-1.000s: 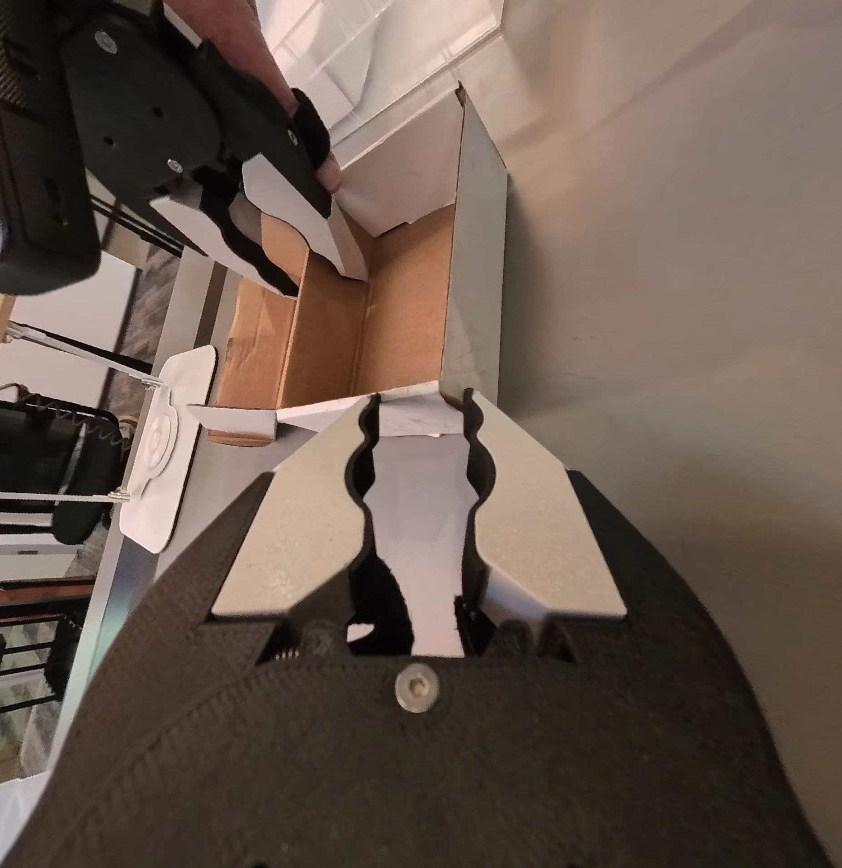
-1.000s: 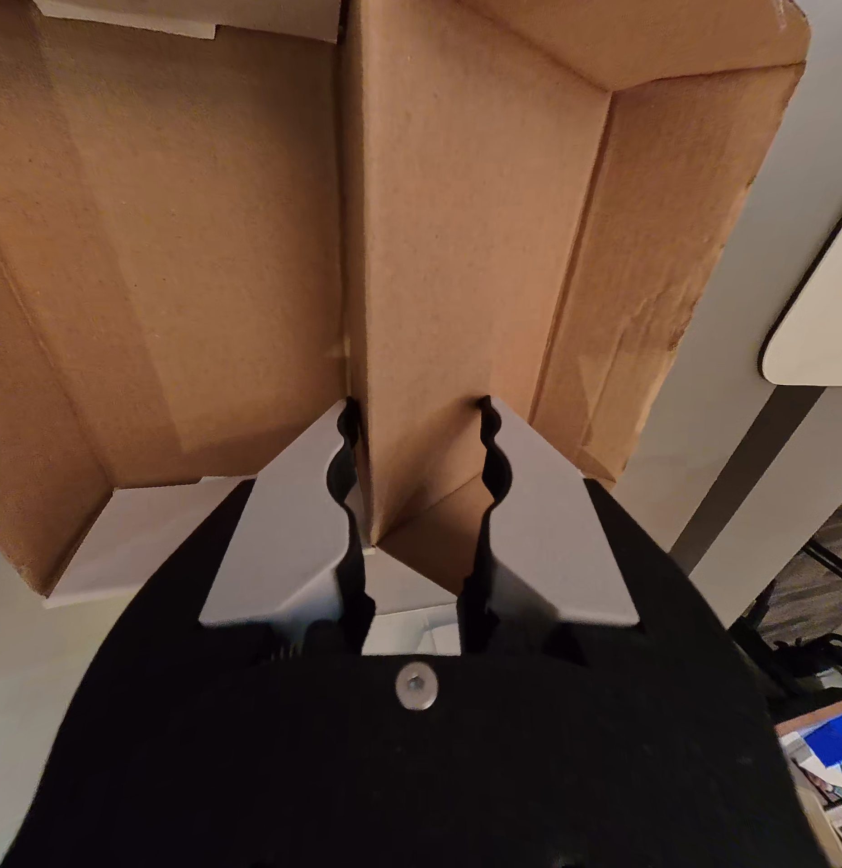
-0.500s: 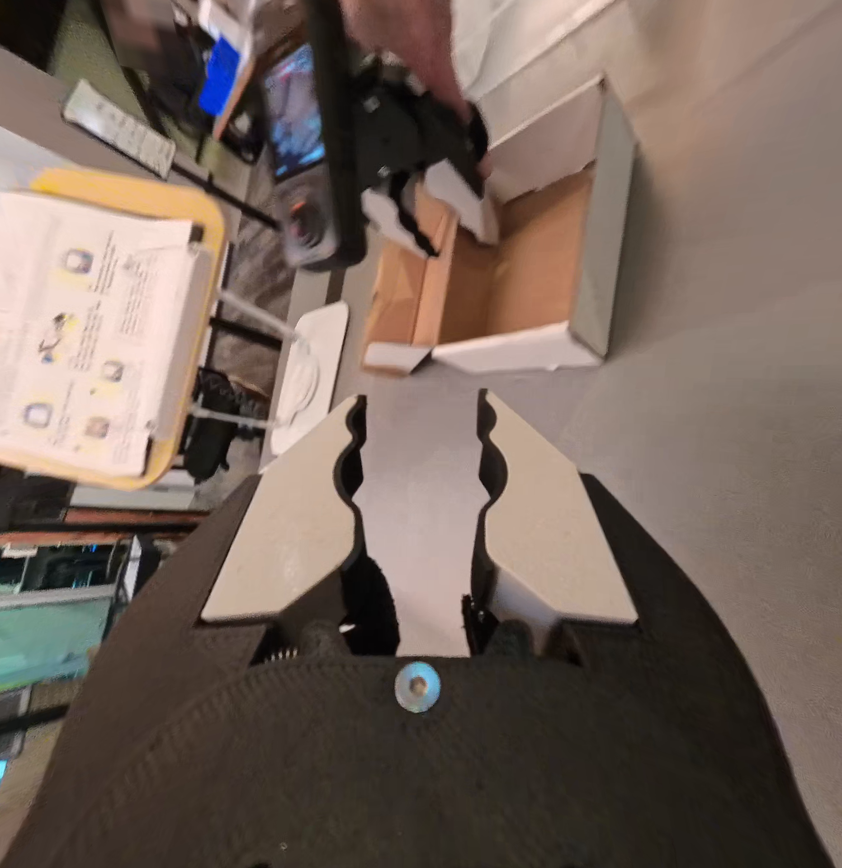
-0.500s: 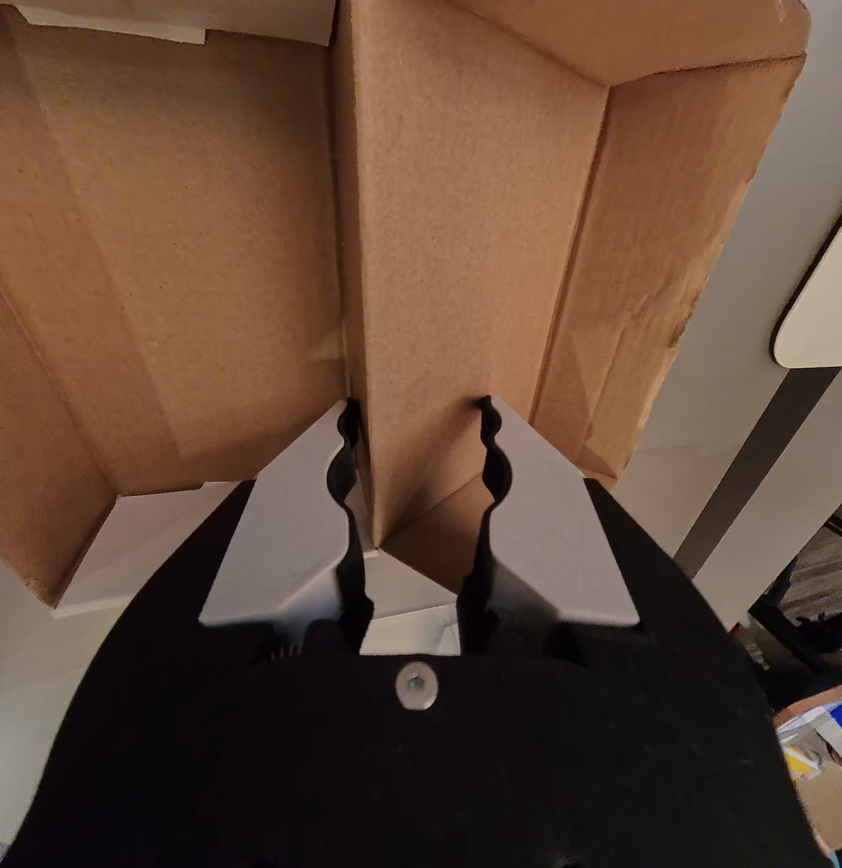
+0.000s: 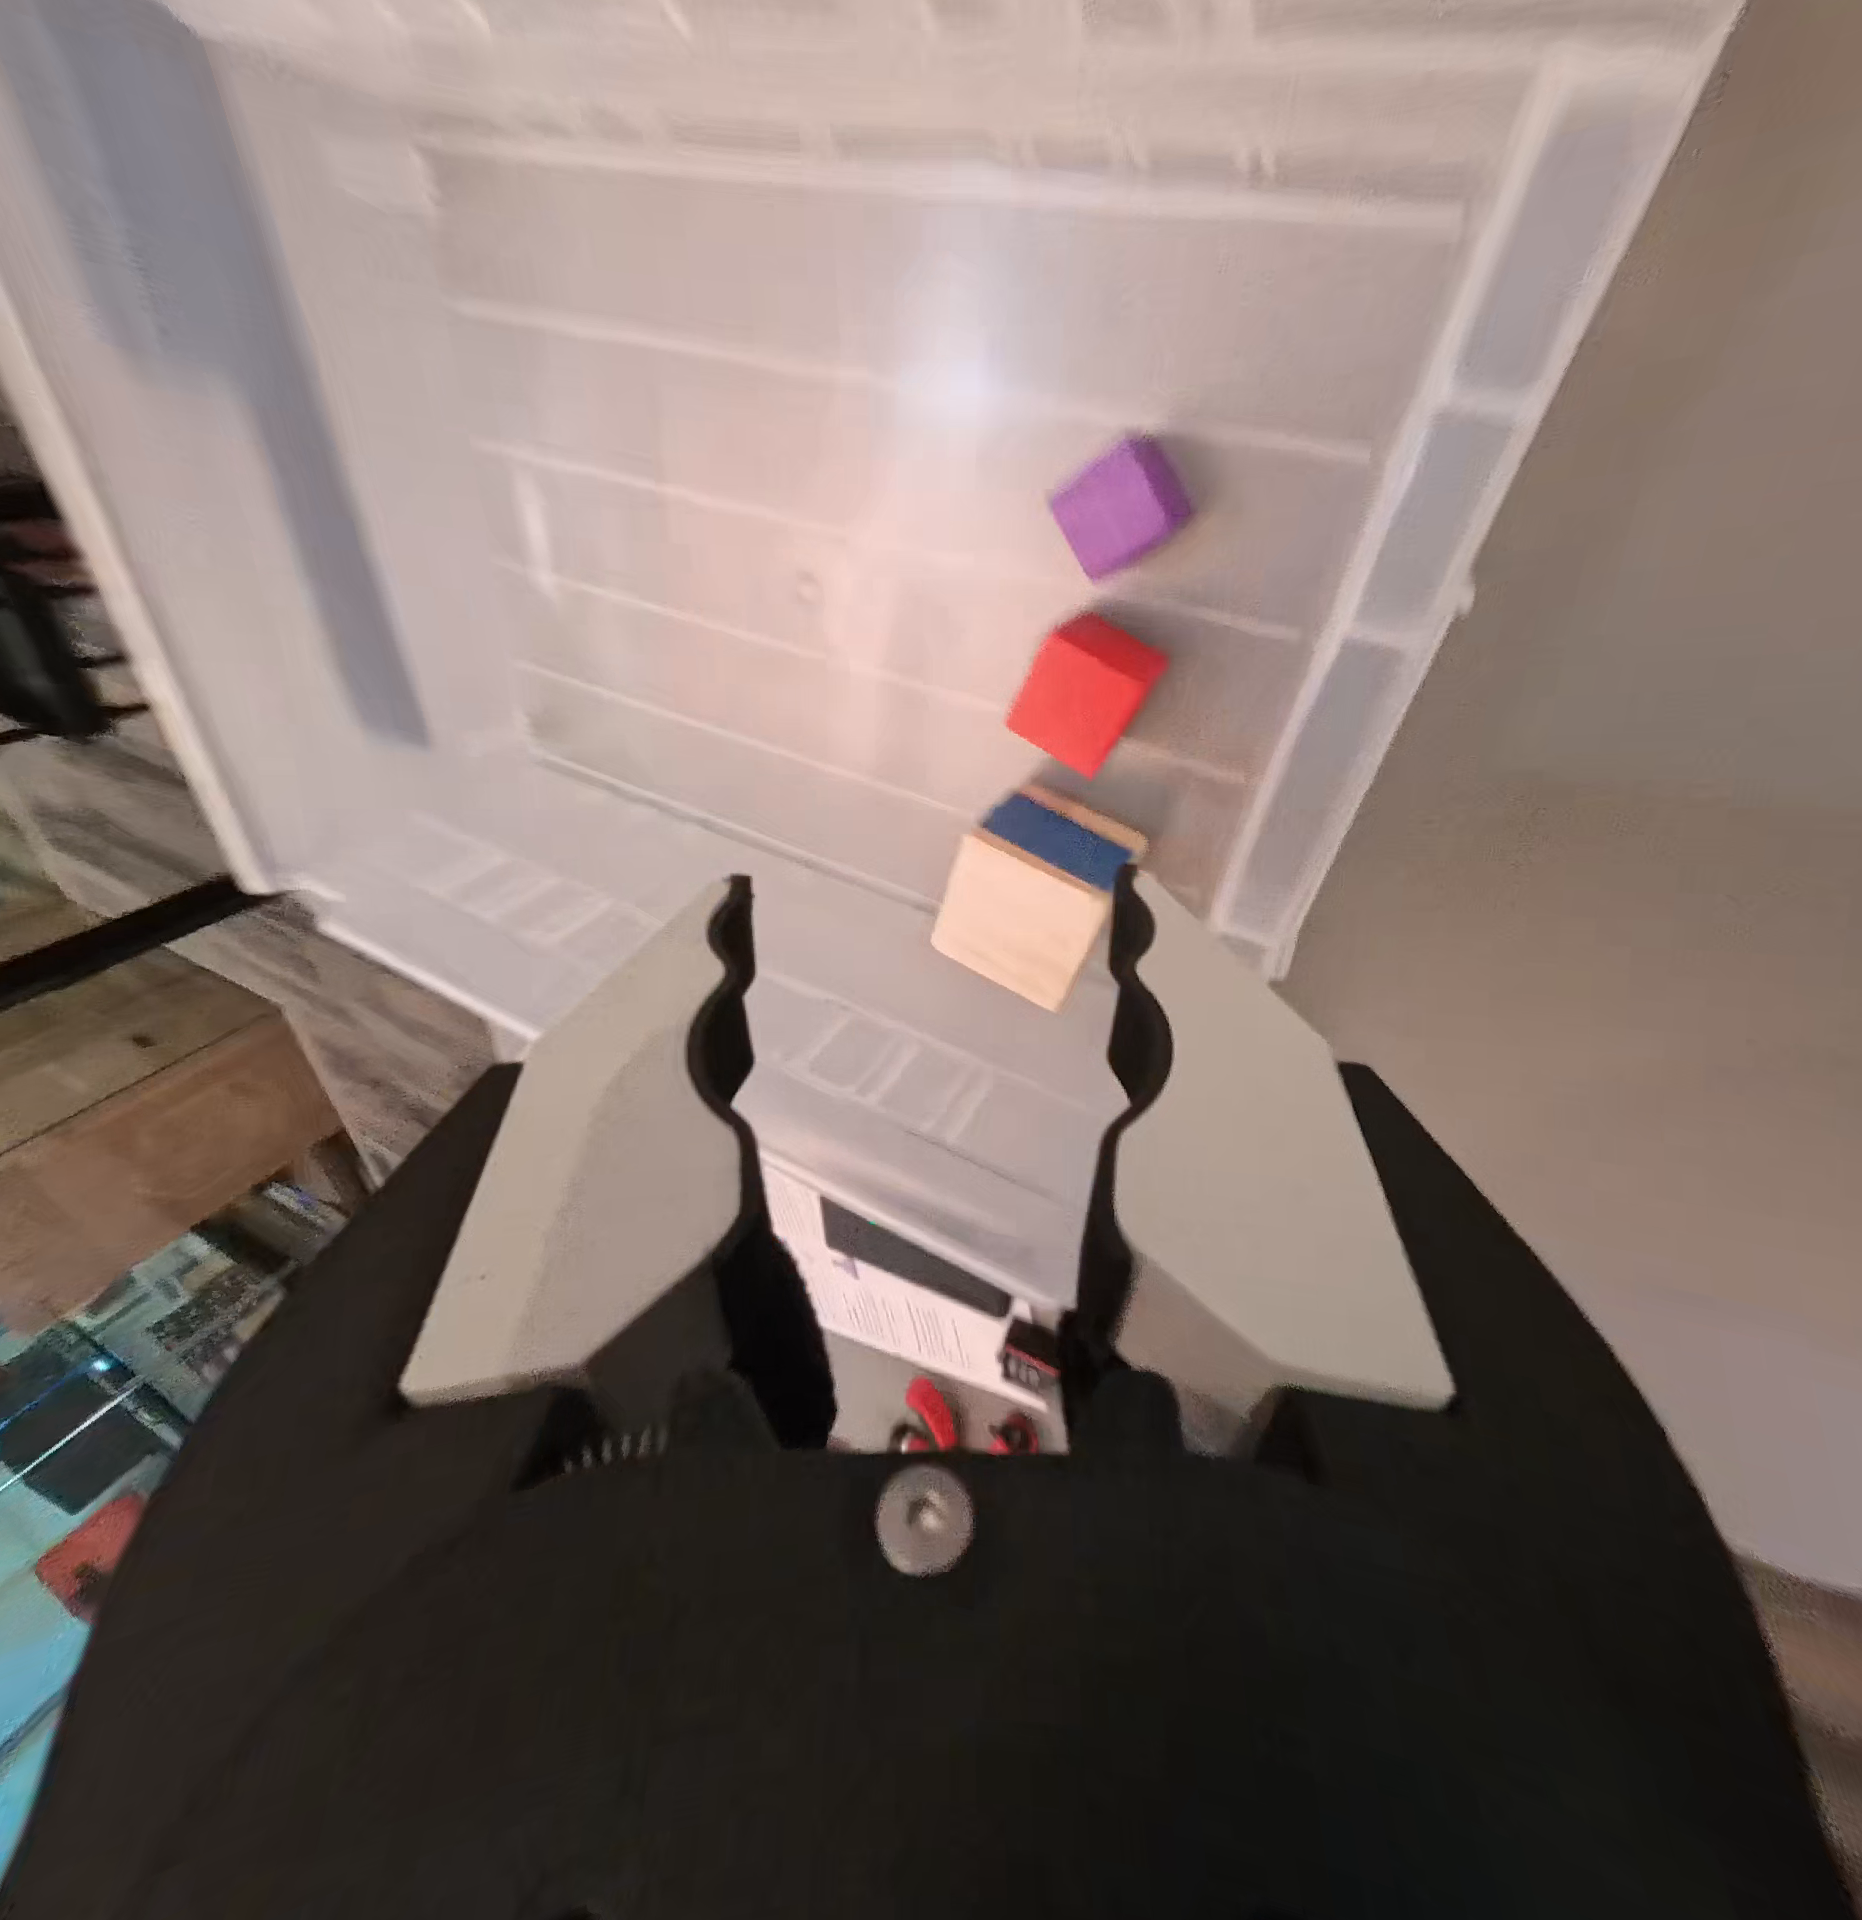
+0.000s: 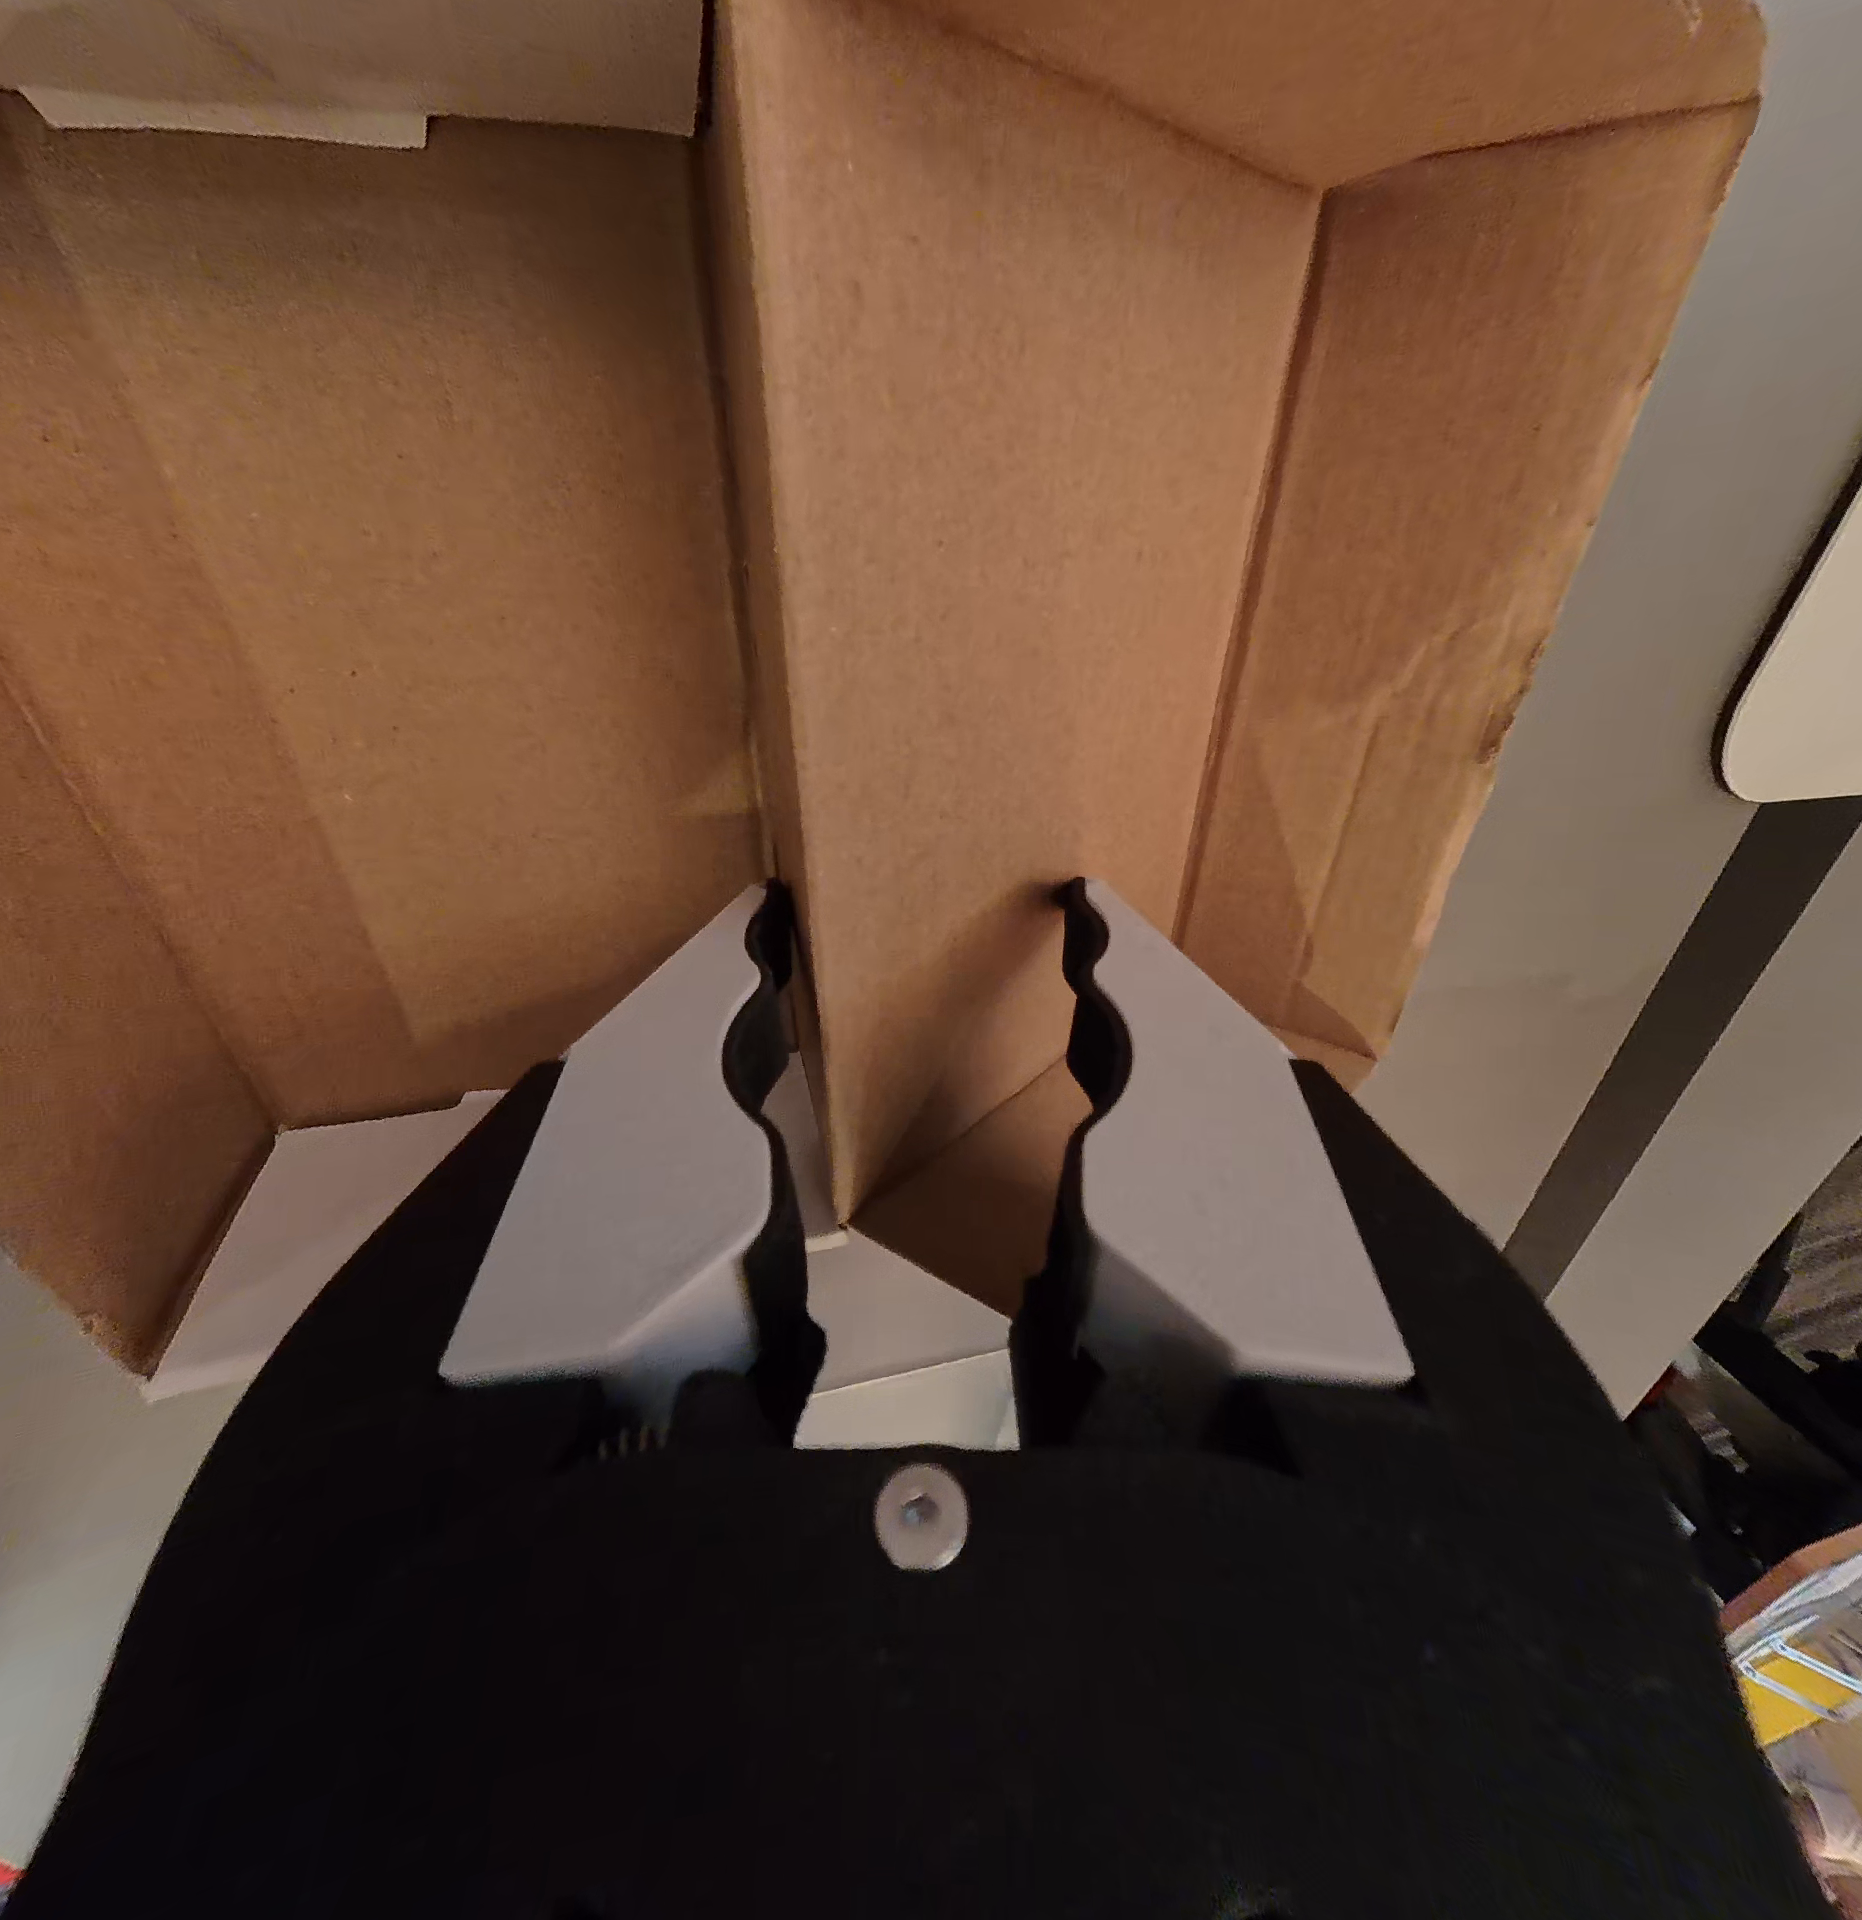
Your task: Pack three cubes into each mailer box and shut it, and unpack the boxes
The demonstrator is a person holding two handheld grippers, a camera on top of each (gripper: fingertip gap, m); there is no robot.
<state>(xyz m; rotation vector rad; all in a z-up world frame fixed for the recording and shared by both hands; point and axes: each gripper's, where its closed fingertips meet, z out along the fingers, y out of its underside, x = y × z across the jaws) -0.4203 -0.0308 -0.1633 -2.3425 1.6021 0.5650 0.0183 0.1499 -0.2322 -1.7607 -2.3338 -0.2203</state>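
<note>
When you go for a cube: pick the near one first.
L gripper: jaws wide apart, holding nothing.
Wood cube w/ blue side: in the clear plastic bin, just by your right finger; red cube and purple cube sit behind it.
Feel: prob. light, hard, smooth. Squeeze two flat sides.
R gripper: jaws apart around the mailer box wall, no squeeze seen.

The pale grey bench carried a clear plastic bin; in the right wrist view the bench carried an open cardboard mailer box.
</note>
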